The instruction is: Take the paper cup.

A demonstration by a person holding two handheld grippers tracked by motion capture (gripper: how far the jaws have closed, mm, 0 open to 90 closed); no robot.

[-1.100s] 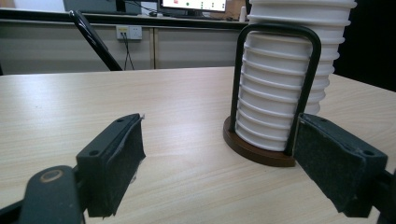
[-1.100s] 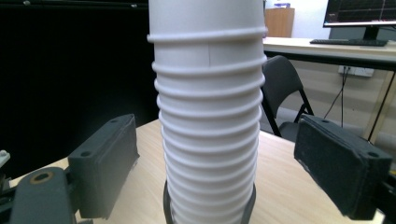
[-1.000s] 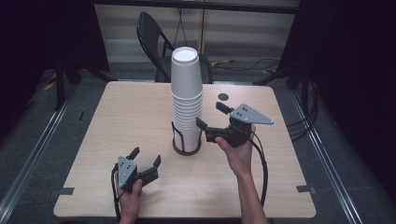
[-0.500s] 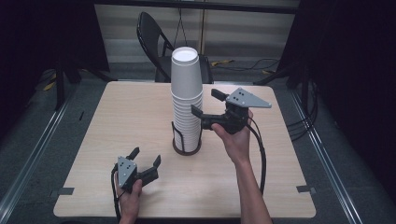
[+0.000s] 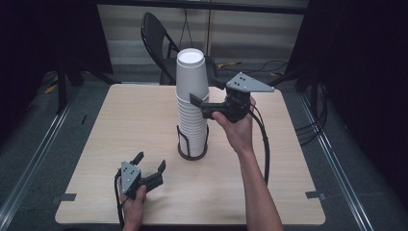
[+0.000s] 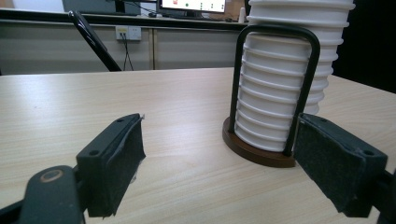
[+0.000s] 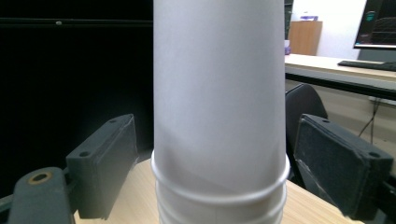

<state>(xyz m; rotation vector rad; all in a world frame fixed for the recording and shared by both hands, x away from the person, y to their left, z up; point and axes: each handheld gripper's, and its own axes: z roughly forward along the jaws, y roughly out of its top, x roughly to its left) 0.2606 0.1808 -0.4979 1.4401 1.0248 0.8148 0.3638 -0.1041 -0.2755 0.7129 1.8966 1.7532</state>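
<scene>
A tall stack of white paper cups (image 5: 192,103) stands upside down in a dark wire holder (image 5: 192,144) near the middle of a pale wooden table (image 5: 120,120). The holder has a round brown base and black wire loops that rise around the lower cups.

My right gripper (image 5: 204,94) is raised to the upper part of the stack, reaching in from the right. Its jaws are spread wide — one on each side of the top cup (image 7: 219,93), with clear gaps between the pads and the cup wall, so nothing is grasped. In the right gripper view the top cup's rim sits just above the rim of the next cup down.

My left gripper (image 5: 150,162) rests low at the near left part of the table, well apart from the stack. Its jaws are also spread and hold nothing — in the left gripper view the holder's base (image 6: 254,151) and the lower cups lie ahead, toward the right jaw.

A black folding chair (image 5: 156,41) stands beyond the table's far edge.
</scene>
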